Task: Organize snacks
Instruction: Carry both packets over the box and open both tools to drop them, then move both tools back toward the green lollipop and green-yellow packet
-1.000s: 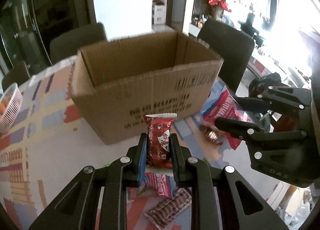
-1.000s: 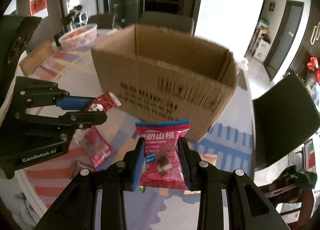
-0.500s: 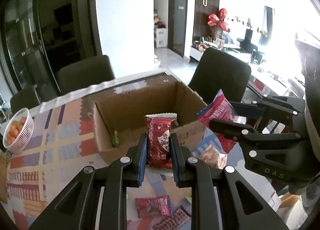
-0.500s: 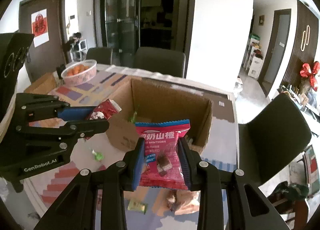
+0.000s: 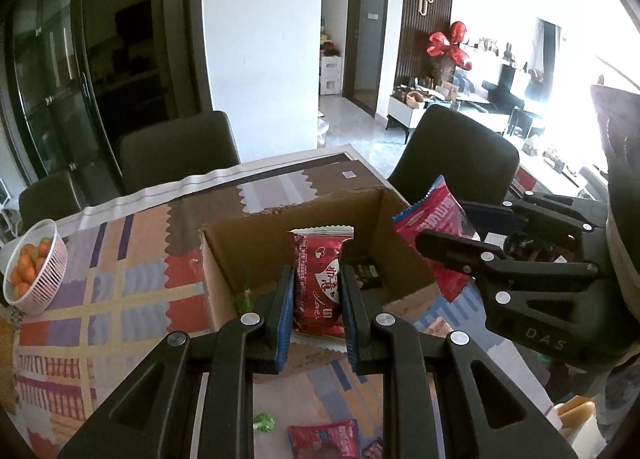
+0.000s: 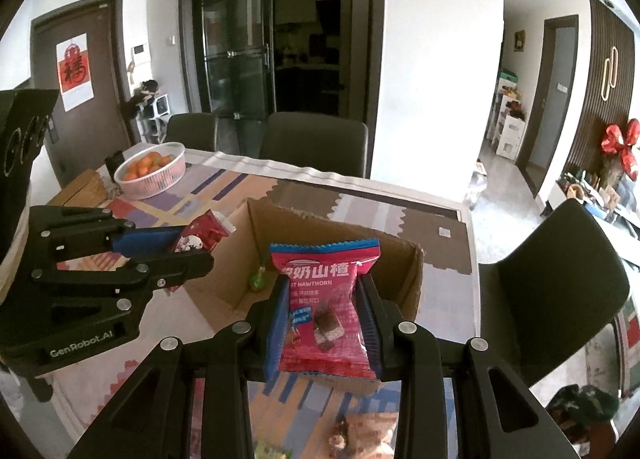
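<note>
An open cardboard box [image 5: 224,259] [image 6: 412,283] stands on the patterned table. My left gripper [image 5: 316,279] is shut on a dark red snack packet [image 5: 318,287], held upright above the box's near edge. My right gripper [image 6: 324,291] is shut on a pink hawthorn snack packet [image 6: 324,307] with a blue top seam, also over the box's near side. In the left wrist view the right gripper [image 5: 424,235] holds the pink packet [image 5: 436,227] above the box's right wall. In the right wrist view the left gripper [image 6: 200,247] holds the red packet [image 6: 200,239] at the box's left wall. A green candy [image 6: 258,279] lies inside the box.
A white basket of oranges [image 5: 34,267] [image 6: 152,169] sits far left on the table. Loose snacks [image 5: 324,439] and a green candy [image 5: 264,421] lie on the tablecloth below the grippers. Dark chairs [image 5: 176,151] [image 6: 560,291] ring the table.
Both grippers have risen with their packets. The box, seen from the side a second ago, now lies below them with its inside showing.
</note>
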Motion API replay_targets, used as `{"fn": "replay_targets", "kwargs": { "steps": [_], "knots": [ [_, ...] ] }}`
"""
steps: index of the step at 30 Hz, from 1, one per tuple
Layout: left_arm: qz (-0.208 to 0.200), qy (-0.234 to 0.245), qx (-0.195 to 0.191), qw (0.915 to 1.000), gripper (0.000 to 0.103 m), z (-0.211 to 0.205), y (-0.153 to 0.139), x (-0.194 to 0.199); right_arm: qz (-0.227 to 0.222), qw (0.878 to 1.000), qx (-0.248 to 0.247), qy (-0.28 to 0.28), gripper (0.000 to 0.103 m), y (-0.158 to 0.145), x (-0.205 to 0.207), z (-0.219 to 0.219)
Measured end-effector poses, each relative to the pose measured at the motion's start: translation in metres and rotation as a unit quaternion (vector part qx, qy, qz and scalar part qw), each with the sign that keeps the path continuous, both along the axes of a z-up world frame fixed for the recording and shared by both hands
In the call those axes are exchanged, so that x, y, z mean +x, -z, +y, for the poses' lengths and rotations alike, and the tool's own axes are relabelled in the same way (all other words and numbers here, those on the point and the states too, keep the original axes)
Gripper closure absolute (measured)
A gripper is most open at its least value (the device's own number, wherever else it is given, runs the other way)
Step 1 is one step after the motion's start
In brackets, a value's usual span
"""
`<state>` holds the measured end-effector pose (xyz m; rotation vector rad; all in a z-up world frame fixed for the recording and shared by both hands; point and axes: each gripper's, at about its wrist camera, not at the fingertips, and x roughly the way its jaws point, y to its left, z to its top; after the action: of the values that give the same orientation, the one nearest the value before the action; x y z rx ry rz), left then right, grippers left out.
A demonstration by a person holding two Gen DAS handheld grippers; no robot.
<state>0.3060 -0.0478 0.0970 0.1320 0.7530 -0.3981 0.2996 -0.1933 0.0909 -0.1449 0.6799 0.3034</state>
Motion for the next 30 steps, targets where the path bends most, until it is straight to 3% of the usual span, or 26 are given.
{"fn": "replay_targets", "kwargs": {
  "steps": [15,18,19,21,30],
  "knots": [
    [0.034,0.008,0.003,0.9994,0.08,-0.003,0.035,0.046,0.037,0.999,0.003,-0.001,0.069,0.034,0.05,0.001],
    [0.025,0.008,0.011,0.9996,0.06,-0.004,0.036,0.045,0.044,0.999,0.005,0.001,0.067,0.039,0.054,0.002],
    [0.02,0.007,0.012,0.9997,0.054,-0.004,0.036,0.043,0.048,0.999,0.006,0.002,0.059,0.041,0.056,0.001],
    [0.01,0.003,0.018,0.9998,0.054,-0.003,0.034,0.037,0.052,0.999,0.01,0.009,0.05,0.043,0.057,-0.001],
    [-0.021,-0.024,0.013,0.9994,0.051,0.019,0.018,0.003,0.019,0.999,-0.011,0.036,0.049,0.034,0.026,0.005]
  ]
}}
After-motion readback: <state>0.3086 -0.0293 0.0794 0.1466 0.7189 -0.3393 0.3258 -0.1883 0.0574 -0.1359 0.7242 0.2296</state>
